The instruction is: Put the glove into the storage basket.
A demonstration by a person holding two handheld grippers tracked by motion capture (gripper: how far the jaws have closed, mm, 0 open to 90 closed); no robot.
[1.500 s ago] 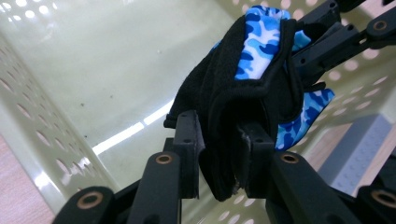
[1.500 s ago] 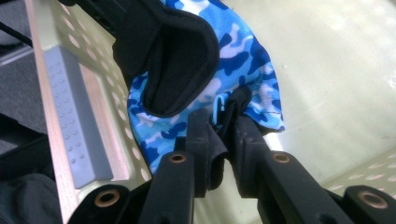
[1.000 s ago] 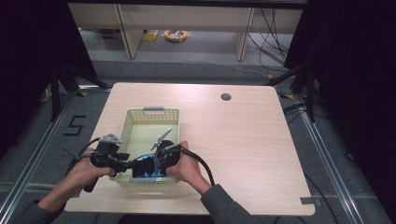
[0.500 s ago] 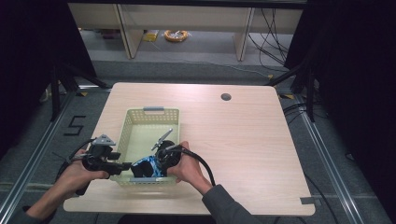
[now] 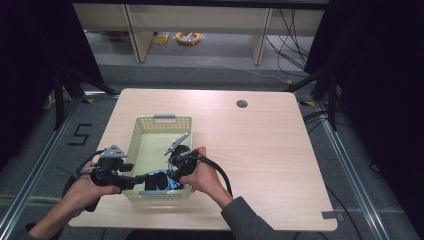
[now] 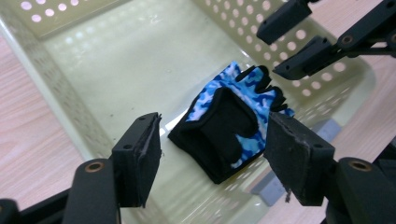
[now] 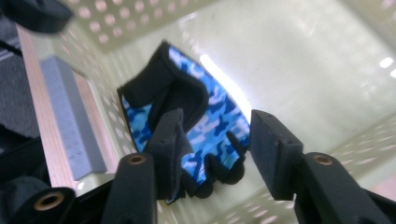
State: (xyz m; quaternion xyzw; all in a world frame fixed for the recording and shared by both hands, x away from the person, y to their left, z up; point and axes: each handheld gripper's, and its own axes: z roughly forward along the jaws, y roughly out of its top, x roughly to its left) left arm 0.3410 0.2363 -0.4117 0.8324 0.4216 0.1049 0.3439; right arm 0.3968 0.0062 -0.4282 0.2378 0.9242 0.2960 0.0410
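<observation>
A round cable hole (image 5: pixel 242 104) sits in the far right of the wooden table (image 5: pixel 270 165); a yellow cable coil (image 5: pixel 188 37) lies on the floor beyond.

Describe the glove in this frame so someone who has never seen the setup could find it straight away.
Start at the pale wooden table and find the light yellow-green perforated basket near its front left. The glove lies on the basket floor at the end nearest the person, between the open left gripper and right gripper. It is fingerless, blue camouflage with black palm and trim.
</observation>
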